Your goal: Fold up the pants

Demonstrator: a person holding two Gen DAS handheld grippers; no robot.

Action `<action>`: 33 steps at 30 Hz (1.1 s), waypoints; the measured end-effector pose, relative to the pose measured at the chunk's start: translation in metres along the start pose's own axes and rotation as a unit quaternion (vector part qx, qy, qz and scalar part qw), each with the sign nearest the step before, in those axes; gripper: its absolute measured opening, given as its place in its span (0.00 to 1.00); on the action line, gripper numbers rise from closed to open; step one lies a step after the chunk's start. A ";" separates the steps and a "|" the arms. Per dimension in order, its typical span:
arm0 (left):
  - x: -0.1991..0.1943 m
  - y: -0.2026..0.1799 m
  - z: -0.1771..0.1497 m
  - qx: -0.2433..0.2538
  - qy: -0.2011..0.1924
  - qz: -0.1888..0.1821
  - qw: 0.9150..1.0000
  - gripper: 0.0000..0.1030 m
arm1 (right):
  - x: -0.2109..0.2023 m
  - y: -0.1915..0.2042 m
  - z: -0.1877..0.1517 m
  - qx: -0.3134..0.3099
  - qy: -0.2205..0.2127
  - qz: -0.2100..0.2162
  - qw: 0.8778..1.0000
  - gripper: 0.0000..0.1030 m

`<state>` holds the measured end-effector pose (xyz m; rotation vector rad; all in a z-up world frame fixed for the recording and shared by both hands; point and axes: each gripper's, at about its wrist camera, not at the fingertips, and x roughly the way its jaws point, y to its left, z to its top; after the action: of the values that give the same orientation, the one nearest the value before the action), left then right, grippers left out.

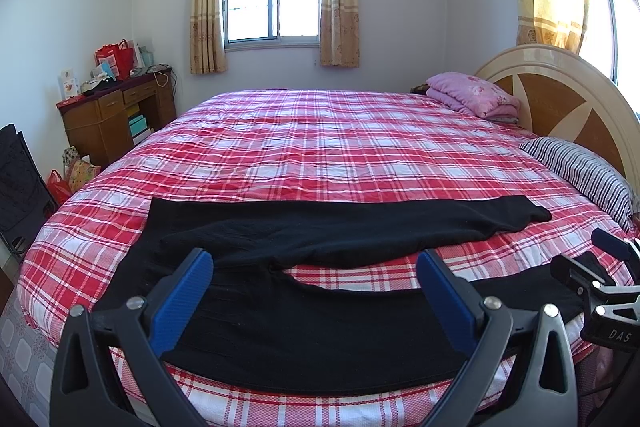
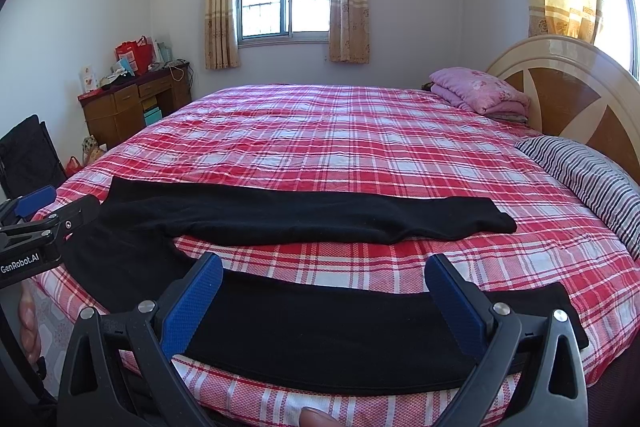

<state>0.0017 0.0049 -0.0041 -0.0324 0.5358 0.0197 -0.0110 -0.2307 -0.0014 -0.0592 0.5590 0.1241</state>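
Black pants (image 1: 320,331) lie flat on the red plaid bed, waist at the left, both legs running right with a gap of bedspread between them. They also show in the right wrist view (image 2: 320,331). My left gripper (image 1: 314,263) is open, hovering over the near leg close to the crotch. My right gripper (image 2: 324,267) is open above the near leg, closer to its cuff end. Each gripper shows at the edge of the other's view: the right one in the left wrist view (image 1: 608,267), the left one in the right wrist view (image 2: 40,219).
The bed (image 1: 320,147) has a rounded wooden headboard (image 1: 560,99) at right, a striped pillow (image 1: 588,171) and a folded pink blanket (image 1: 472,93). A cluttered wooden desk (image 1: 112,111) stands at the left wall, a black folding item (image 1: 20,179) beside it.
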 end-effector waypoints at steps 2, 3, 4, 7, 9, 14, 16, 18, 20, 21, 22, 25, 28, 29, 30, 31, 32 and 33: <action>0.000 0.000 0.000 0.000 0.000 0.000 1.000 1.00 | 0.000 0.000 0.000 0.000 0.001 0.000 1.000 0.99; 0.000 -0.001 0.000 0.000 0.000 0.000 1.000 1.00 | 0.000 0.001 0.000 0.000 0.001 0.000 1.000 0.99; 0.000 -0.001 0.000 0.000 0.000 0.000 1.000 1.00 | 0.001 0.001 -0.001 -0.001 0.001 0.001 1.000 0.99; 0.000 -0.001 0.000 0.000 0.001 0.000 1.000 1.00 | 0.001 0.002 -0.001 -0.002 0.002 0.000 1.000 0.99; 0.001 -0.001 -0.001 0.000 0.002 0.001 1.000 1.00 | 0.002 0.002 -0.002 -0.002 0.003 0.001 1.000 0.99; 0.002 -0.001 -0.003 0.000 0.004 0.000 1.000 1.00 | 0.004 0.003 -0.003 -0.004 0.005 0.001 1.000 0.99; 0.002 0.000 -0.004 0.001 0.004 0.000 1.000 1.00 | 0.004 0.003 -0.003 -0.004 0.005 0.001 1.000 0.99; 0.003 -0.001 -0.005 0.001 0.005 0.000 1.000 1.00 | 0.004 0.003 -0.003 -0.004 0.005 0.001 1.000 0.99; 0.003 0.000 -0.005 0.001 0.006 -0.001 1.000 1.00 | 0.004 0.003 -0.003 -0.004 0.006 0.001 1.000 0.99; 0.004 -0.001 -0.004 0.001 0.006 0.000 1.000 1.00 | 0.004 0.003 -0.003 -0.004 0.006 0.001 1.000 0.99; 0.004 -0.001 -0.005 0.001 0.007 0.000 1.000 1.00 | 0.004 0.003 -0.004 -0.004 0.006 0.002 1.000 0.99; 0.005 0.000 -0.006 0.001 0.008 -0.001 1.000 1.00 | 0.006 0.003 -0.004 -0.006 0.008 0.001 1.000 0.99; 0.008 0.000 -0.007 0.000 0.011 -0.008 1.000 1.00 | 0.009 0.003 -0.006 -0.006 0.010 0.000 1.000 0.99; 0.009 0.000 -0.007 0.001 0.012 -0.008 1.000 1.00 | 0.011 0.003 -0.006 -0.006 0.012 0.000 1.000 0.99; 0.010 0.000 -0.008 0.001 0.013 -0.008 1.000 1.00 | 0.012 0.003 -0.007 -0.006 0.014 0.000 1.000 0.99; 0.012 -0.001 -0.008 0.002 0.015 -0.007 1.000 1.00 | 0.014 0.004 -0.008 -0.008 0.017 0.000 1.000 0.99; 0.014 -0.001 -0.009 0.003 0.017 -0.007 1.000 1.00 | 0.017 0.005 -0.009 -0.010 0.019 -0.001 1.000 0.99; 0.017 -0.001 -0.009 0.002 0.019 -0.007 1.000 1.00 | 0.019 0.005 -0.010 -0.012 0.021 -0.002 1.000 0.99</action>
<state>0.0116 0.0036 -0.0207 -0.0321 0.5732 0.0037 -0.0008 -0.2243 -0.0197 -0.0872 0.5999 0.1268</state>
